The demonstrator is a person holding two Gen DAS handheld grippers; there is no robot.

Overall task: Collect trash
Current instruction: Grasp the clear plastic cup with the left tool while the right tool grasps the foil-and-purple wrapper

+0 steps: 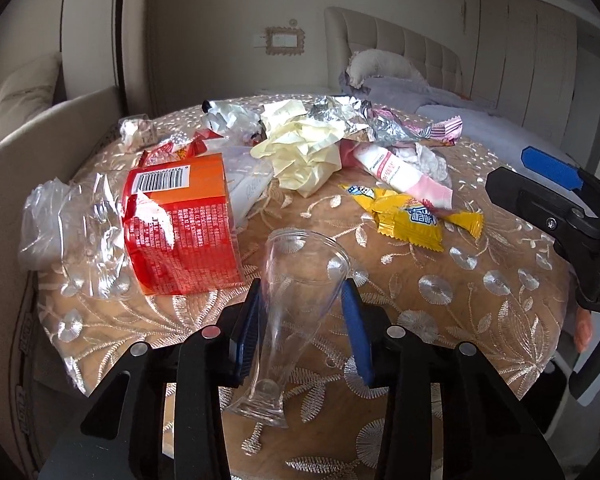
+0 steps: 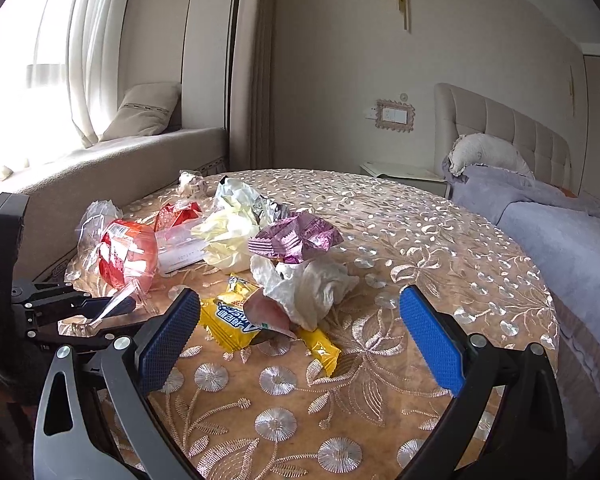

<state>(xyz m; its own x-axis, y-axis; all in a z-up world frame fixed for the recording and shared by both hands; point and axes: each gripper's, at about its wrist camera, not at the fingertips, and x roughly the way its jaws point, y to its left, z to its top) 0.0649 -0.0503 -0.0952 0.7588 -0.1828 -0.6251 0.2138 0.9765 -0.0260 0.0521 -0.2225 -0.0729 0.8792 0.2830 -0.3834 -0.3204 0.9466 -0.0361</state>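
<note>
My left gripper (image 1: 300, 300) is shut on a clear plastic glass (image 1: 296, 304), holding it tilted just above the round table (image 1: 480, 320). It also shows in the right wrist view (image 2: 112, 308) at the left. My right gripper (image 2: 296, 312) is open and empty, above the yellow snack wrappers (image 2: 236, 320). Trash lies across the table: a red-orange box (image 1: 180, 224), clear plastic film (image 1: 76, 232), crumpled cream paper (image 1: 304, 152), foil (image 1: 340, 116), a pink-white packet (image 1: 404, 172), a white tissue (image 2: 304, 284) and a purple wrapper (image 2: 296, 238).
The table has an embroidered cloth and a curved front edge. A bed (image 2: 560, 240) with grey blanket stands to the right. A window seat (image 2: 112, 160) with a cushion runs behind the table on the left. A nightstand (image 2: 404, 172) stands by the wall.
</note>
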